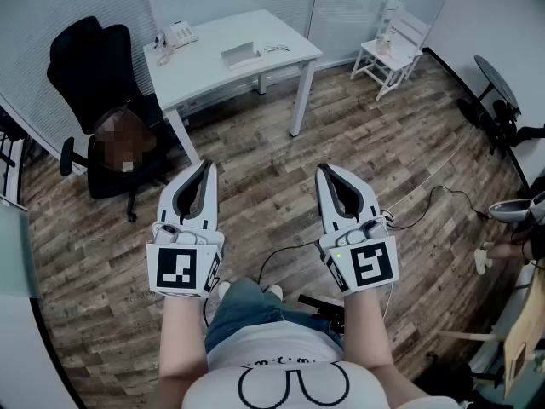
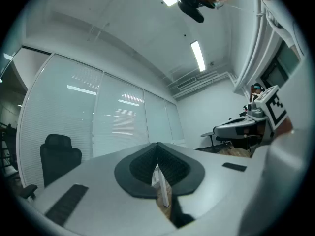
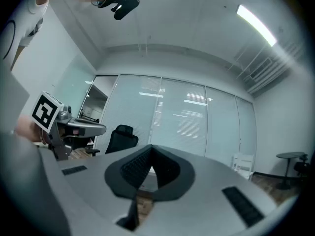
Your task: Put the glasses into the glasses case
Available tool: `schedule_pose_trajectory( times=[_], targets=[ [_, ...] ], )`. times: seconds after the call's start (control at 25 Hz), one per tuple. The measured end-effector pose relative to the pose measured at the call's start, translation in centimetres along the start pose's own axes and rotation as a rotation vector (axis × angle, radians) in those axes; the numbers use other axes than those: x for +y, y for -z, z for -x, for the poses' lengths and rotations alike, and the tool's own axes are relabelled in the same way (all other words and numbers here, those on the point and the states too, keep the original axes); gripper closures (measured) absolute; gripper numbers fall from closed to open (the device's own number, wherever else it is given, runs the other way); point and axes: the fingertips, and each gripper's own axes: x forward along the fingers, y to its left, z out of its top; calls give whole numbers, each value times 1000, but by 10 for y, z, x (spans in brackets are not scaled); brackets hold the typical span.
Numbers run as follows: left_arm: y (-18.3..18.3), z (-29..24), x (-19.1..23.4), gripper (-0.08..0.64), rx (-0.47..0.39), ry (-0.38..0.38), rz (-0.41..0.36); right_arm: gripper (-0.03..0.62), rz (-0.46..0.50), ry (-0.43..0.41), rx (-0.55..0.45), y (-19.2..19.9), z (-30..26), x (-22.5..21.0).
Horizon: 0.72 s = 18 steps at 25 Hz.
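The person holds both grippers out level, side by side over the wood floor [image 1: 264, 190], well short of the desk [image 1: 213, 66] and pointing toward it. The left gripper [image 1: 207, 165] has its jaws pressed together at the tips with nothing between them; its own view shows only floor and a desk leg through the gap behind the pads [image 2: 147, 166]. The right gripper [image 1: 324, 171] is likewise closed and empty, its tips meeting in the right gripper view. The case [image 1: 241, 54] lies on the desk near the middle of the top, and the glasses [image 1: 277, 48] lie just right of it toward the desk's right edge, too small to make out in detail. A phone [image 1: 179, 34] sits at the desk's far left corner. A black chair [image 1: 89, 58] stands left of the desk, and a small white chair [image 1: 393, 45] stands well to its right.
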Motion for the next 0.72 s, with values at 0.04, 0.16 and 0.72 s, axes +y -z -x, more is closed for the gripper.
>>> schedule_pose_trajectory(
  times=[0.04,0.16,0.72],
  targets=[
    [1,0,-2,545,-1,-1,-3,581,1,-1,1,1,1,-1],
    [3,-2,-5,545,1,-8,-4,581,6,-9,2,4,1,-4],
    [20,-74,-4,545,19,25,-28,581,-1,34,33,30,-37,-55]
  ],
)
